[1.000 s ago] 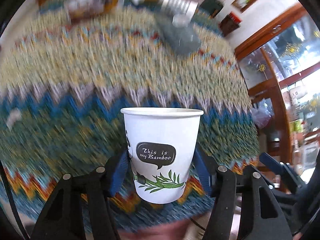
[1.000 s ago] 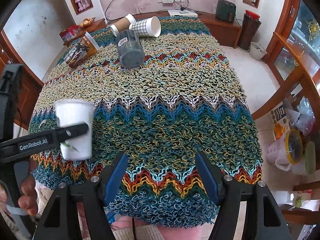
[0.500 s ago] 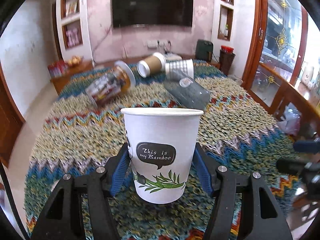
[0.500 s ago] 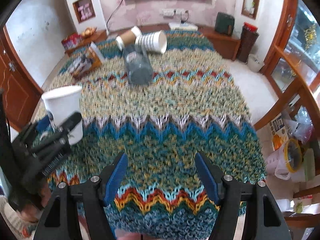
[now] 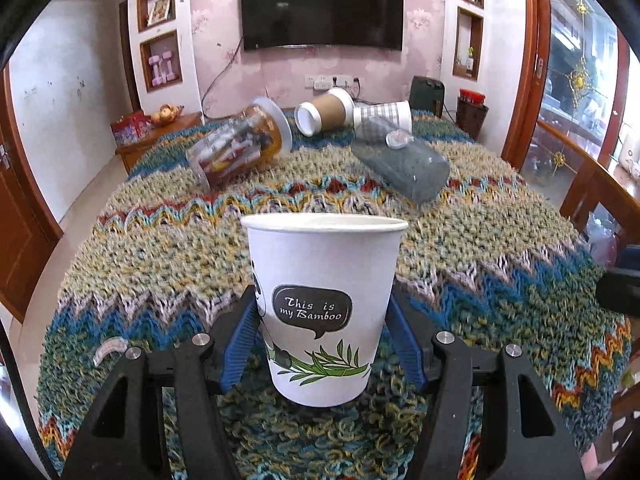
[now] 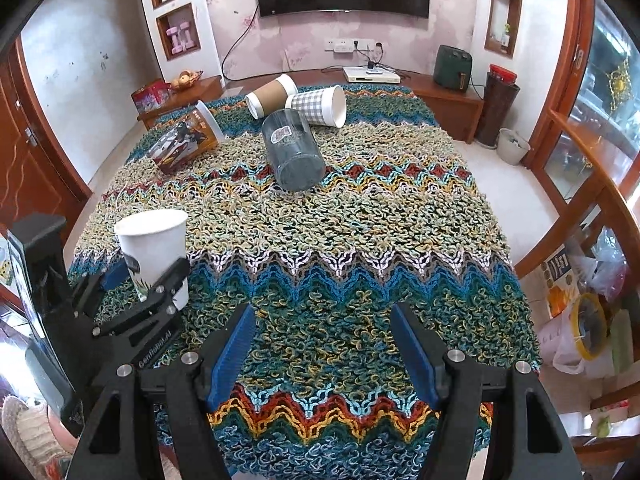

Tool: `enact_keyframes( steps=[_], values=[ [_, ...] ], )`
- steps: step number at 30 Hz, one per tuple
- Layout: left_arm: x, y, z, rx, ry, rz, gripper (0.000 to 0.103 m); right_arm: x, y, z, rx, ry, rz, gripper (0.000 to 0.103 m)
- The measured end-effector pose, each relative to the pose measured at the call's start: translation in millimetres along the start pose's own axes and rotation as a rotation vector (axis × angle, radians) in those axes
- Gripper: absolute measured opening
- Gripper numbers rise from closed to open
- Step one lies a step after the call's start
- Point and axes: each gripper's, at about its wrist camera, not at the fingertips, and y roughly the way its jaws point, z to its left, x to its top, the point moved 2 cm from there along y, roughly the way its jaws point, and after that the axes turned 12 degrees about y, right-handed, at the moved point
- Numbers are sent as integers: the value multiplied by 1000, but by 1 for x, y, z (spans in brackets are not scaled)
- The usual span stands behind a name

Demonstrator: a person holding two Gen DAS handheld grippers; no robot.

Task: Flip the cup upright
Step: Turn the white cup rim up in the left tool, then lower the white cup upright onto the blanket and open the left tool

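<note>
A white paper cup (image 5: 322, 312) with a "This is my Bamboo" print stands upright, mouth up, between the blue pads of my left gripper (image 5: 322, 344), which is shut on its lower half. Its base is at or just above the knitted tablecloth (image 5: 500, 248). The right wrist view shows the same cup (image 6: 154, 252) near the table's front left, held by the left gripper (image 6: 140, 280). My right gripper (image 6: 322, 344) is open and empty above the front edge of the table.
Other cups lie on their sides at the far end: a grey tumbler (image 6: 294, 156), a brown paper cup (image 6: 272, 96), a checked paper cup (image 6: 318, 106) and a clear printed cup (image 6: 186, 142). A wooden chair (image 6: 580, 216) stands at the right.
My left gripper has swung level with the cup, from looking down at the cloth to facing the far wall. The cup now sits lower near the cloth. The right gripper stayed open.
</note>
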Motion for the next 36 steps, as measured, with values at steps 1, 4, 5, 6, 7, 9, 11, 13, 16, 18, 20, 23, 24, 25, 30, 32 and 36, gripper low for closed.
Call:
enact_keyframes(
  steps=[1,4,5,6,7,9,11,13,16,18,20,23,24,25,30,32,36],
  values=[
    [-1,-2,-2,-4,10,3,66,0,0,0,0,0,0,71],
    [-4,-7,-5,-12,22,10,66,-1,0,-1,-1,0,1,71],
    [-6,-9,-5,-15,24,15,66,-1,0,-1,0,0,2,71],
    [-7,-11,-5,-19,24,19,66,-2,0,0,0,-1,3,71],
    [-7,-11,-5,-21,24,22,67,-2,0,0,0,-2,4,71],
    [-10,-12,-5,-24,21,28,67,-4,0,1,2,-5,8,71],
    [-11,-14,-7,-23,24,31,67,-5,0,2,3,-11,11,71],
    [-12,-16,-9,-27,31,36,72,-6,-1,4,6,-16,11,71],
    [-14,-18,-11,-42,39,40,78,-8,-3,5,11,-21,8,71],
    [-15,-21,-12,-48,40,36,83,-9,-3,7,15,-24,10,71],
    [-15,-24,-12,-43,41,30,83,-10,-3,8,20,-28,14,71],
    [-15,-28,-10,-30,42,24,85,-13,-4,11,28,-32,19,71],
    [-16,-31,-9,-25,42,19,87,-14,-4,12,32,-34,21,71],
    [-16,-34,-8,-18,42,13,90,-14,-4,12,35,-35,22,71],
    [-14,-52,-4,33,54,-38,99,-16,-5,19,54,-47,24,71],
    [-13,-60,-3,57,68,-64,100,-17,-5,23,60,-55,22,71],
    [-10,-71,-4,107,105,-100,100,-17,-8,27,66,-67,15,71]
  ],
)
